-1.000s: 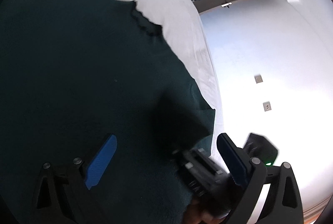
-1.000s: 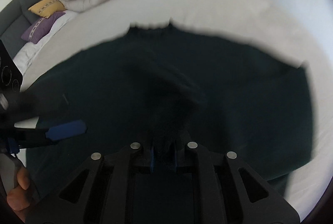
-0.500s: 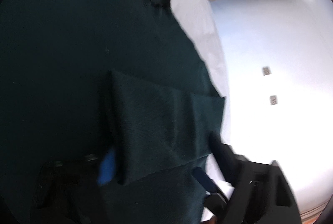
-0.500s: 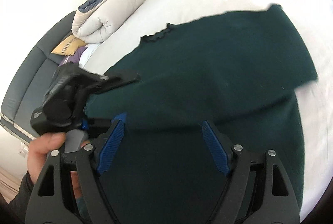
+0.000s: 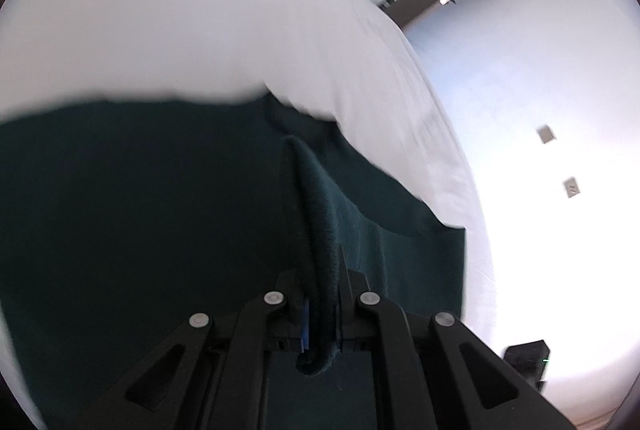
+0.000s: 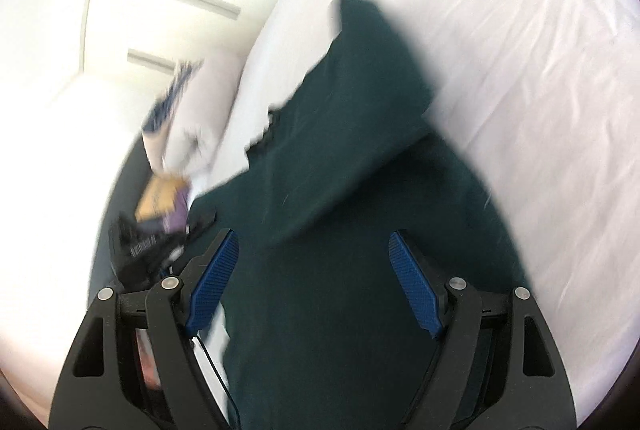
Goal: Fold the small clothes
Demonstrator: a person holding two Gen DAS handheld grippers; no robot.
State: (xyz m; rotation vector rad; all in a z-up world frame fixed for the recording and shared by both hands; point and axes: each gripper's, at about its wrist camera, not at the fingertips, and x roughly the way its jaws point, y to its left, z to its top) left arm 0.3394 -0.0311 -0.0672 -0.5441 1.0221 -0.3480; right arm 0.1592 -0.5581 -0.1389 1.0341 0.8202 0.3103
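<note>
Dark green sweater (image 5: 140, 210) lies only partly folded on the white bed (image 5: 180, 30). Your left gripper (image 5: 322, 310) pinches a raised fold; your right gripper (image 6: 314, 286) stands open, empty. Remaining folds are yours.

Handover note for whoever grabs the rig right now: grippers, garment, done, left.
Left gripper: shut on a pinched ridge of the dark green garment.
Right gripper: open, nothing between the pads, above the garment.
Garment lies on the white bed; one part is folded across the body.
Done: that fold.
Left: the remaining folds, probably starting with the pinched edge, then flatten.
</note>
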